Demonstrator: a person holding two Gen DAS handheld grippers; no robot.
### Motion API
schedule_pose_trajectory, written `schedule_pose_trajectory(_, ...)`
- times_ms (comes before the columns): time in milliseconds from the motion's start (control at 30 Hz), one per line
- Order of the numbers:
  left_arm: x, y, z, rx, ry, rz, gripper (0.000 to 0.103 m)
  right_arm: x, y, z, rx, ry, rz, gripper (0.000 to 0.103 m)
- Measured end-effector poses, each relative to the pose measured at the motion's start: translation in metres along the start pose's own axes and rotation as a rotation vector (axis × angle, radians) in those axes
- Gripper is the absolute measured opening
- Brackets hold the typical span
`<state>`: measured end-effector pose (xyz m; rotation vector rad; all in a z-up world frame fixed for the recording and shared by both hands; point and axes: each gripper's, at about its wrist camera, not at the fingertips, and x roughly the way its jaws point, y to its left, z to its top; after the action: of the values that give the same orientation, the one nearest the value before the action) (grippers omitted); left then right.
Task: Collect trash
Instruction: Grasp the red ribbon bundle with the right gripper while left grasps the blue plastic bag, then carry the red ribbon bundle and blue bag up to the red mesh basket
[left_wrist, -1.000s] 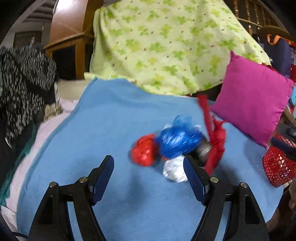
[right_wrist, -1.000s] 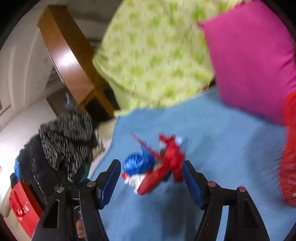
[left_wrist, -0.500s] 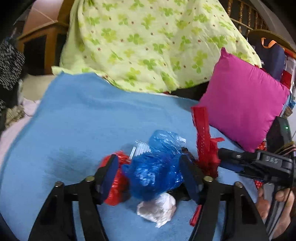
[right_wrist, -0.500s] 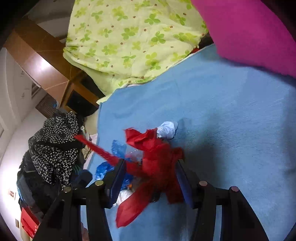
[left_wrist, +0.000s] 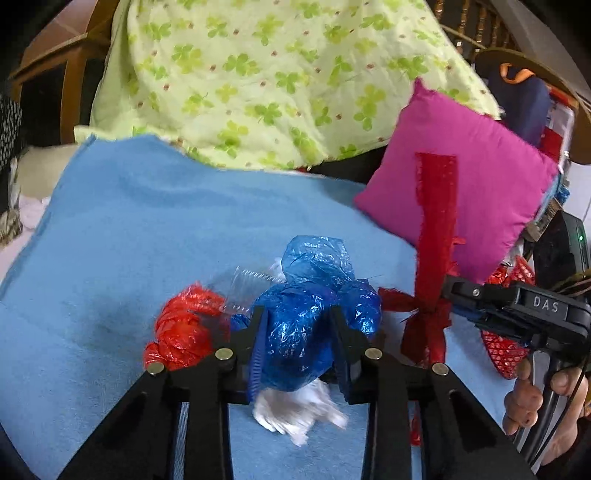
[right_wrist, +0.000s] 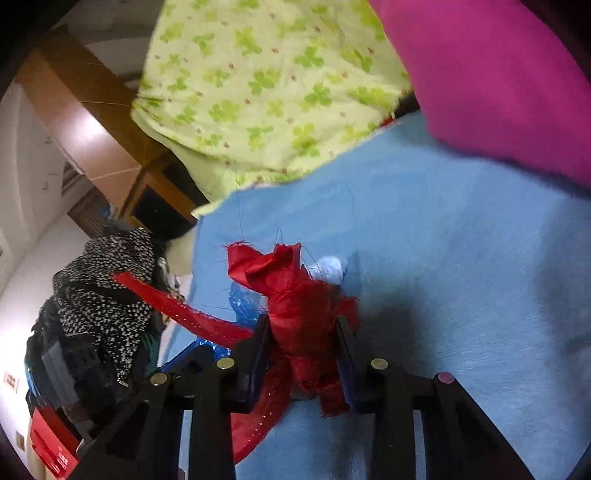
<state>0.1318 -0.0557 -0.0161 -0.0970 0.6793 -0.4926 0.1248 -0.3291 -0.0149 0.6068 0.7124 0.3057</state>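
a blue blanket (left_wrist: 155, 229) covers the bed, with a green clover-print quilt (left_wrist: 266, 81) heaped at twelve o'clock and a magenta pillow (left_wrist: 476, 192) at two o'clock in the left wrist view; a wooden frame (right_wrist: 92, 122) and a black-and-white speckled garment (right_wrist: 107, 291) sit off at nine to ten o'clock in the right wrist view. the trash lies bunched in the middle of the blanket. a second ago both pairs of jaws stood wide, short of the pile; half a second ago they straddled it; now each is closing on a piece. the left gripper (left_wrist: 295, 343) has its pads pressed on the crumpled blue plastic bag (left_wrist: 306, 325), which bulges between and above them. a red plastic bag (left_wrist: 181, 332) touches it at nine o'clock, a clear plastic scrap (left_wrist: 255, 280) lies behind at eleven o'clock, and a white crumpled paper (left_wrist: 295, 406), blurred, shows just under the jaws at six o'clock. the right gripper (right_wrist: 303, 350) squeezes the knotted bundle of the red ribbon (right_wrist: 295, 295), whose loose tail trails toward nine o'clock; in the left view that ribbon now stands up in front of the pillow, pinched at its knot at three o'clock. a red mesh basket (left_wrist: 502, 350) shows at four o'clock behind the right tool, partly hidden, and the hand (left_wrist: 543, 402) holding that tool is at the frame's edge.
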Motion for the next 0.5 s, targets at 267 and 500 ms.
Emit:
schedule_pose_trajectory(267, -0.057, -0.035, -0.003, 0.06, -0.131, -0.009, 0.033, -0.072, 0.018, -0.004, -0.062, -0.137, 0.033, 0.036)
schedule_pose_trajectory(500, -0.074, -0.066, 0.002, 0.099, -0.18, 0.015, 0.034, -0.121, 0.034, -0.004, -0.121, -0.22, 0.023, 0.036)
